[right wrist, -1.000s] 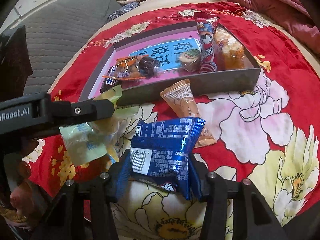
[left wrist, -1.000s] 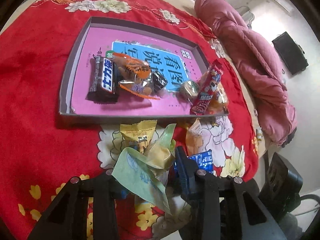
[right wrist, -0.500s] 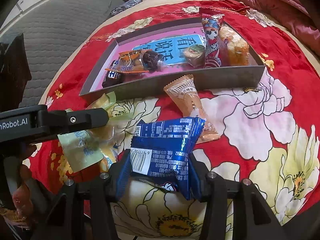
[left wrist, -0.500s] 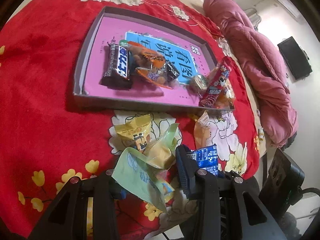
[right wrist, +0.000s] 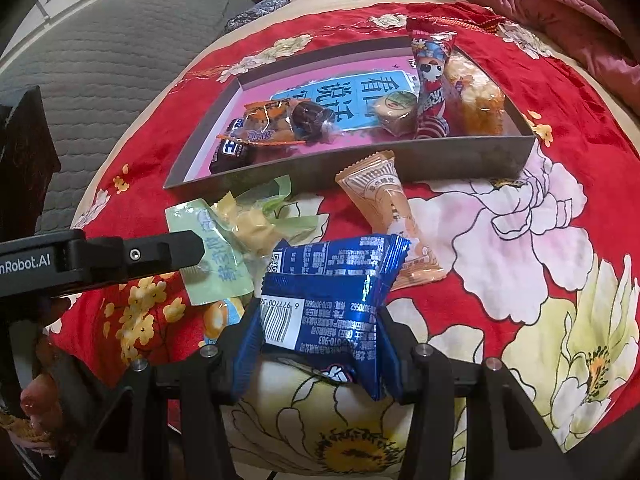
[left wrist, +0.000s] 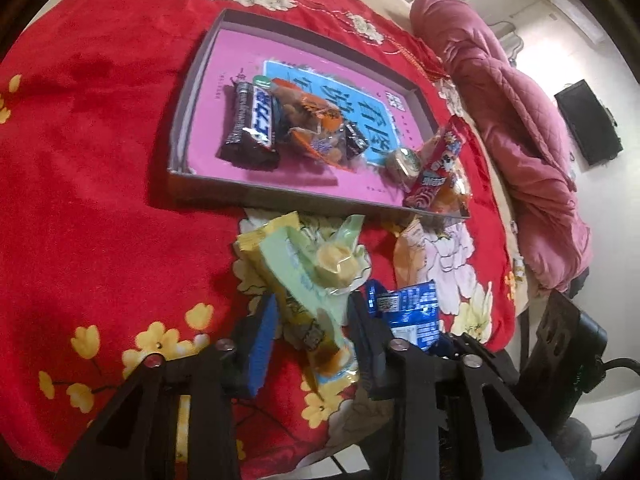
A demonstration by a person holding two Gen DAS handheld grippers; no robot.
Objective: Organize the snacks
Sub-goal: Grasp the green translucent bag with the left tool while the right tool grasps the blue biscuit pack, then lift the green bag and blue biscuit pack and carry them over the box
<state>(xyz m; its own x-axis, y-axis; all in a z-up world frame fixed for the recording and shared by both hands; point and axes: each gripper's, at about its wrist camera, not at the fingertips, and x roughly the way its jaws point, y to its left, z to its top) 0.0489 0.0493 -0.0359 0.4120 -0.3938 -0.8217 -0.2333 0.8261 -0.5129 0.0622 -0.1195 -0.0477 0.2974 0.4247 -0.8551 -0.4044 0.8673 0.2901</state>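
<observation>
Left claw closing on the light, crinkly green pack; right claw clenched on the blue pack. Pinch the flat ends, they're slippery.

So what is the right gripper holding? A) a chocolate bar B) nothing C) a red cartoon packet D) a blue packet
D: the right gripper has its fingers pressed on both sides of the blue packet, while the chocolate bar lies in the tray.

The left gripper points steeply down, its jaws closing on a packet; the right gripper, equally steep, grips another.
</observation>
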